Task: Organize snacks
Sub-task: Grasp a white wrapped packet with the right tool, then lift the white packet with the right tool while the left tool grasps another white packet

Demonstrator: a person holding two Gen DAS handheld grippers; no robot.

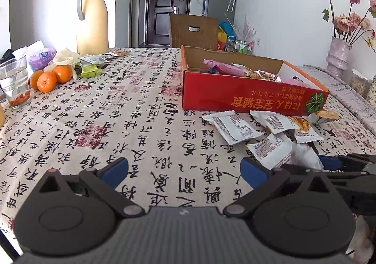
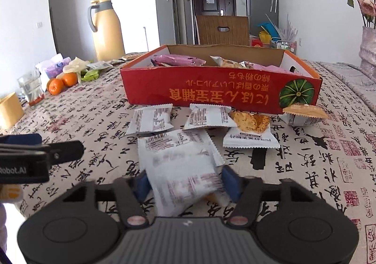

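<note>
Blurred and partly hidden: white snack packet (image 2: 185, 177) pinched between blue pads (image 2: 231, 182) of right gripper (image 2: 186, 185), print smeared beyond reading, lower edge lost behind gripper body. In left wrist view, same packet only a pale crinkled patch (image 1: 305, 158), with right gripper cut off at frame edge. Left gripper (image 1: 184, 170) low over tablecloth (image 1: 117, 122), jaws spread wide, nothing between blue pads (image 1: 115, 170).

Red cardboard box (image 2: 211, 90) open-topped, shallow, raw brown inside, yellow upside-down lettering and green pumpkin picture on near wall. Inside: glossy pink wrappers (image 2: 181, 60) and crumpled foil ones, far contents hidden behind near wall. Just in front of box, on cloth, loose flat white packets (image 2: 152, 120) with serrated ends, several overlapping; one showing an orange pastry picture (image 2: 251, 121); another at right (image 2: 303, 114) propped against box corner, tilted.

Cloth beige, matte, covered in black brush calligraphy and red seal stamps. Far left: smooth oranges (image 1: 50, 78), clear glass (image 1: 15, 82) with something orange-red at bottom, contents hard to identify, tall cream-yellow jug (image 1: 92, 19) with grey handle, purple tissue pack (image 1: 41, 58), small green sachets (image 1: 90, 70). Right edge: wrapped pink vase (image 1: 338, 55) of dried roses, cropped. Wooden chair back (image 1: 193, 31) beyond table.
</note>
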